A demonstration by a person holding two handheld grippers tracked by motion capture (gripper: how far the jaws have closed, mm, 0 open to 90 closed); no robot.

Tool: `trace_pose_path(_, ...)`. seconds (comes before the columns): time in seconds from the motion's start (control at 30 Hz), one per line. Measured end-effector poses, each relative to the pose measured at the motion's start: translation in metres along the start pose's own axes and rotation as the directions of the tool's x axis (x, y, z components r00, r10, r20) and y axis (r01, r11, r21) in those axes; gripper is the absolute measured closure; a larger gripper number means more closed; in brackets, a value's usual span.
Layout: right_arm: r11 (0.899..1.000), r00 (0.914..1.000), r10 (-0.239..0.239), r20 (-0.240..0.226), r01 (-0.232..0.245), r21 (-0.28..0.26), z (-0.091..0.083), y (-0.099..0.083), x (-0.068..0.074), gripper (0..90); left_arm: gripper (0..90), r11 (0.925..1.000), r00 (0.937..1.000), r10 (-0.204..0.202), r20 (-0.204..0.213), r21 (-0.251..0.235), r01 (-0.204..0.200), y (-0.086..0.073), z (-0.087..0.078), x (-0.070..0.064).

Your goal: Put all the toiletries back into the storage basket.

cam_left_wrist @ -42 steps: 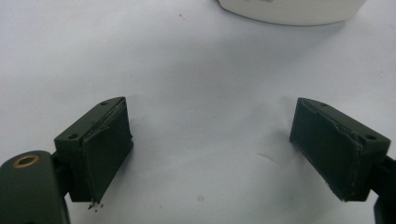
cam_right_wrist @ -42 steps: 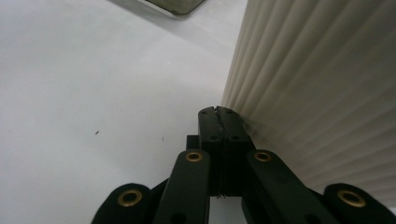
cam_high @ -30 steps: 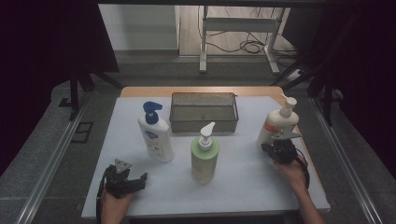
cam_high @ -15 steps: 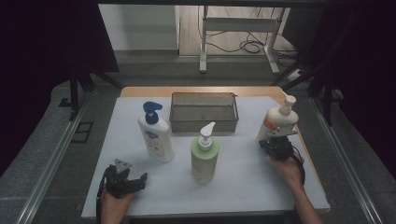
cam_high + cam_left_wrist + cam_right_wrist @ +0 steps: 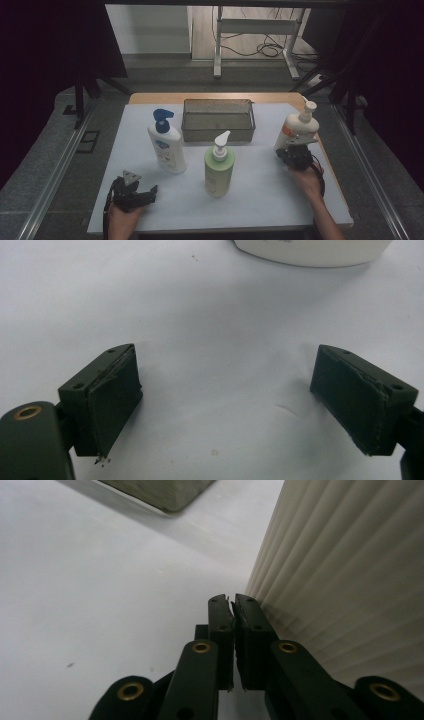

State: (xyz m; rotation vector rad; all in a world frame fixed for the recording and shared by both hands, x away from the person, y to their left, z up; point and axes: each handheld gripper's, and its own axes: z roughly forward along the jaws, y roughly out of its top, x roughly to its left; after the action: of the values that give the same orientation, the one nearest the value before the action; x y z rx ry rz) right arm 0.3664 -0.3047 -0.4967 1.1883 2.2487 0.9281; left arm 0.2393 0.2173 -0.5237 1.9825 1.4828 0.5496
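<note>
The white pump bottle (image 5: 296,129) stands upright at the right edge of the tabletop (image 5: 260,200), to the right of the wire basket (image 5: 218,120). The right gripper (image 5: 295,154) sits at its base, jaws pressed together and empty, with the bottle's ribbed wall (image 5: 350,580) just off their right side. The bottle's long axis runs vertical, so the jaws must open first. The left gripper (image 5: 134,192) rests far off, jaws spread wide.

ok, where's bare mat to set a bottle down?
Widest patch: front of the white mat, between the left gripper and the right hand, ahead of the green bottle. Also the left strip beside the blue-capped bottle. Crowded: right edge, where the right gripper meets the orange-label bottle.
</note>
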Motion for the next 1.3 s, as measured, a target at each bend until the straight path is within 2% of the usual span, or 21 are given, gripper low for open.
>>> trace_pose_path(0.23, 1.000, 0.9984, 0.020, -0.053, -0.021, -0.020, -0.016, -0.003, 0.000, 76.9, 12.2, 1.0000, 1.0000, 0.000, 0.000, -0.001, 0.000, 0.000, 0.000, 0.000)
trace_pose_path(0.37, 0.999, 0.9977, 0.024, -0.064, -0.025, -0.022, -0.027, -0.005, -0.002, 69.0, 12.2, 1.0000, 1.0000, 0.000, 0.000, -0.001, 0.000, 0.000, 0.000, 0.000)
trace_pose_path(0.47, 0.999, 0.9971, 0.028, -0.071, -0.030, -0.024, -0.033, -0.006, -0.004, 66.8, 12.2, 1.0000, 1.0000, 0.000, 0.000, -0.001, 0.000, 0.000, 0.000, 0.000)
trace_pose_path(0.57, 0.999, 0.9965, 0.035, -0.076, -0.037, -0.030, -0.046, -0.007, -0.008, 61.7, 12.2, 1.0000, 1.0000, 0.001, 0.000, 0.000, -0.001, 0.000, 0.000, 0.000)
trace_pose_path(0.77, 0.998, 0.9969, 0.044, -0.065, -0.046, -0.039, -0.065, -0.009, -0.018, 57.1, 12.2, 1.0000, 1.0000, 0.001, 0.000, 0.000, -0.001, 0.000, 0.000, 0.000)
trace_pose_path(0.97, 0.997, 0.9969, 0.068, -0.040, -0.069, -0.041, -0.078, -0.011, -0.033, 50.3, 12.2, 1.0000, 1.0000, 0.001, 0.000, 0.000, -0.001, 0.000, 0.000, 0.000)
trace_pose_path(1.13, 0.996, 0.9961, 0.085, -0.023, -0.086, -0.031, -0.080, -0.012, -0.046, 43.3, 12.2, 1.0000, 1.0000, 0.001, -0.001, -0.001, -0.001, 0.000, 0.000, 0.000)
trace_pose_path(1.3, 0.996, 0.9960, 0.089, -0.009, -0.089, -0.027, -0.074, -0.012, -0.058, 33.2, 12.2, 1.0000, 1.0000, 0.000, 0.000, -0.001, 0.000, 0.000, 0.000, 0.000)
